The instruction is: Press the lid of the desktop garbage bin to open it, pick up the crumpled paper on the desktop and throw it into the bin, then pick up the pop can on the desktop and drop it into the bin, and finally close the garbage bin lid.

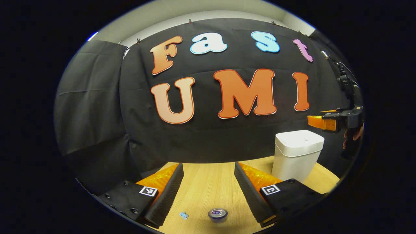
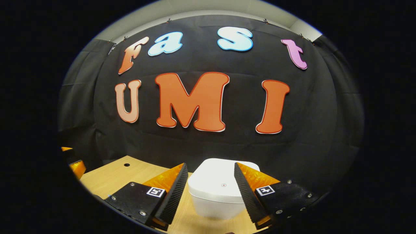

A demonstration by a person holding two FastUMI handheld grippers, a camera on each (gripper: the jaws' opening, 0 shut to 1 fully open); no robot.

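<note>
While my right gripper [image 2: 208, 185] gapes empty above the shut bin [image 2: 221, 188], my left gripper [image 1: 208, 185], equally wide and empty, sees the can [image 1: 217, 214] at six o'clock.

Black-draped booth wall [image 2: 325, 107], wooden table [image 1: 208, 182], perhaps pale ceiling.

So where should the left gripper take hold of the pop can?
The pop can stands upright on the table, top facing up. Likely best gripped across its round side wall, coming in level from the front; the left gripper is already open around that line.
</note>
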